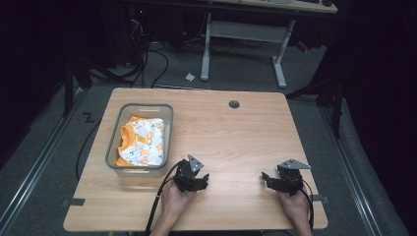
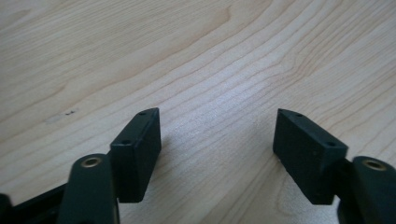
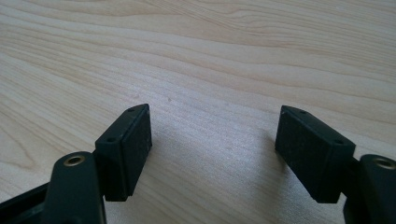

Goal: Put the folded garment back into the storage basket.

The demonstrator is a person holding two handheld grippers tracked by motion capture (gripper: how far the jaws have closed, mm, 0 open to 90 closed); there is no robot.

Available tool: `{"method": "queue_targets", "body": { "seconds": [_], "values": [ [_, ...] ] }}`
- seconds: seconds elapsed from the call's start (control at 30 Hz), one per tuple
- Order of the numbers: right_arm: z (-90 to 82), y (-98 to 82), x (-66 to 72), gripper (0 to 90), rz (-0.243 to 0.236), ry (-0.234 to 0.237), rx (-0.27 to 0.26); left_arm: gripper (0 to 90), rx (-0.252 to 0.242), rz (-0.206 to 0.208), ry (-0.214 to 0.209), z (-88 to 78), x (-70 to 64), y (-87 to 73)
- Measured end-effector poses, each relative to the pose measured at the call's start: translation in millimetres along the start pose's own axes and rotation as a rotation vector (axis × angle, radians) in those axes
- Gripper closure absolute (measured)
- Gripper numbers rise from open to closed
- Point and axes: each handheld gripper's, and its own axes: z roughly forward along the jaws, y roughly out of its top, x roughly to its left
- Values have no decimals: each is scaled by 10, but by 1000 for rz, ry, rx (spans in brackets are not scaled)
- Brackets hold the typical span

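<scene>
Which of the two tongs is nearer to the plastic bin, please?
Left. The left tongs sit just right of the plastic bin; the right tongs are much farther right across the table.

A person's two hands are holding black grippers low over the near edge of a wooden table. The left gripper is sitting just right of a clear plastic bin, its jaws standing apart with nothing between them. An orange-and-white patterned cloth is lying bunched inside the bin. The right gripper is resting well apart, near the table's right side, jaws pointing left.
</scene>
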Motion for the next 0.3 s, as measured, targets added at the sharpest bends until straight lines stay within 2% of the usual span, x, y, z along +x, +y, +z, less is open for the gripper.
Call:
{"method": "queue_targets", "body": {
  "seconds": [0.3],
  "values": [
    [1,0,-1,273,-1,0,-1,313,1,-16,16,-8,5,-8]
  ]
}}
